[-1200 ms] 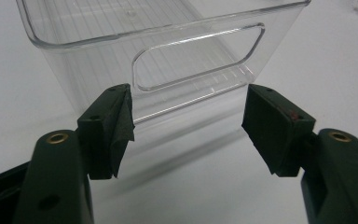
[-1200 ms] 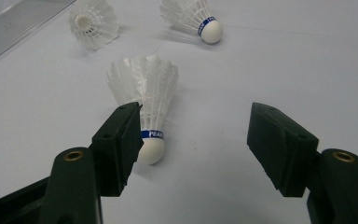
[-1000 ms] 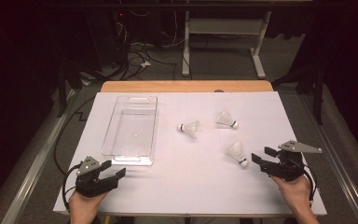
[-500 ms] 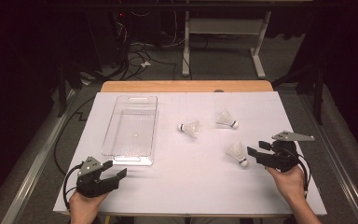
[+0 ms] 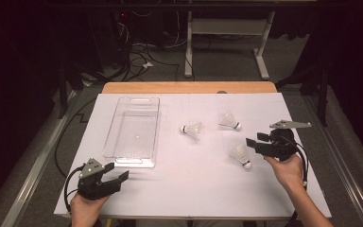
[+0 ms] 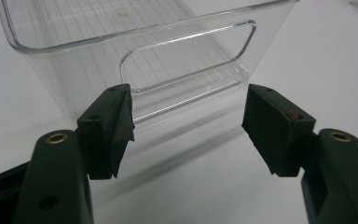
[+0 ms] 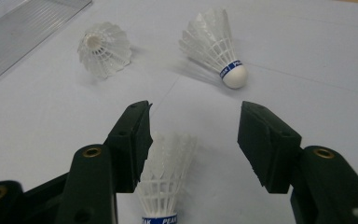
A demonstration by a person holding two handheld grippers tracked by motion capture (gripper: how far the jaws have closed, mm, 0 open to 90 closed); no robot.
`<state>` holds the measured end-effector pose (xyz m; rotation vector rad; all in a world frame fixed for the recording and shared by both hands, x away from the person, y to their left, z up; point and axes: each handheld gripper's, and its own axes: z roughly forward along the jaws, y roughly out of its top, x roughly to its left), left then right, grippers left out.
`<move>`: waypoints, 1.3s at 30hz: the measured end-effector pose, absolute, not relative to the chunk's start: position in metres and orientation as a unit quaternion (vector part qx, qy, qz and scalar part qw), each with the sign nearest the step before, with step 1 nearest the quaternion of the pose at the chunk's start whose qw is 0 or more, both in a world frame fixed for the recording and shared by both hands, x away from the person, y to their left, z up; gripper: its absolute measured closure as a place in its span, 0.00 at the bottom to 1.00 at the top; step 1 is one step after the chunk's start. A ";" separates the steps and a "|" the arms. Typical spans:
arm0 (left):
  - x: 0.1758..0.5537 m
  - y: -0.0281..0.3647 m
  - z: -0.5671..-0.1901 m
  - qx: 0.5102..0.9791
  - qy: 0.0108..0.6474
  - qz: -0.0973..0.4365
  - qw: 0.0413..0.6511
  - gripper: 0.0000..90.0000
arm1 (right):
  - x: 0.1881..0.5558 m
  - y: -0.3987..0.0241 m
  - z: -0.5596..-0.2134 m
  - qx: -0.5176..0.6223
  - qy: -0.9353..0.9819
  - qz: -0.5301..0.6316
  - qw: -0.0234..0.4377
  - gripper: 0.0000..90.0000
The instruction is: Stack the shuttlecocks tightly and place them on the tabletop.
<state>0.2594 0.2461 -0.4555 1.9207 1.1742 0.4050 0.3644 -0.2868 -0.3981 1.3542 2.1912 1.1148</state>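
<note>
Jaws of my right gripper (image 7: pixel 193 140) have just been closing yet stand apart, the nearest shuttlecock (image 7: pixel 165 179) lying between them on the table (image 5: pixel 198 184), unpinched. I'd centre on its feather skirt and squeeze gently; left gripper (image 6: pixel 186 123) rests open by the clear tray (image 6: pixel 135 51)

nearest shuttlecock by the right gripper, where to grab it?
Probably low on the feather skirt, just above the cork. The nearest shuttlecock lies on its side, cork toward the right gripper, so close the open jaws across the narrow end from above; the flared end would crush.
</note>
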 end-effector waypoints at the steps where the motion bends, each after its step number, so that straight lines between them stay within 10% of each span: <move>1: 0.259 0.246 -0.456 0.765 0.467 0.161 0.413 0.38 | 0.367 -0.287 -0.398 0.477 0.770 0.391 0.166 0.50; 39: 0.259 0.246 -0.456 0.762 0.479 0.168 0.402 0.38 | 0.442 -0.263 -0.391 0.504 0.782 0.327 0.166 0.51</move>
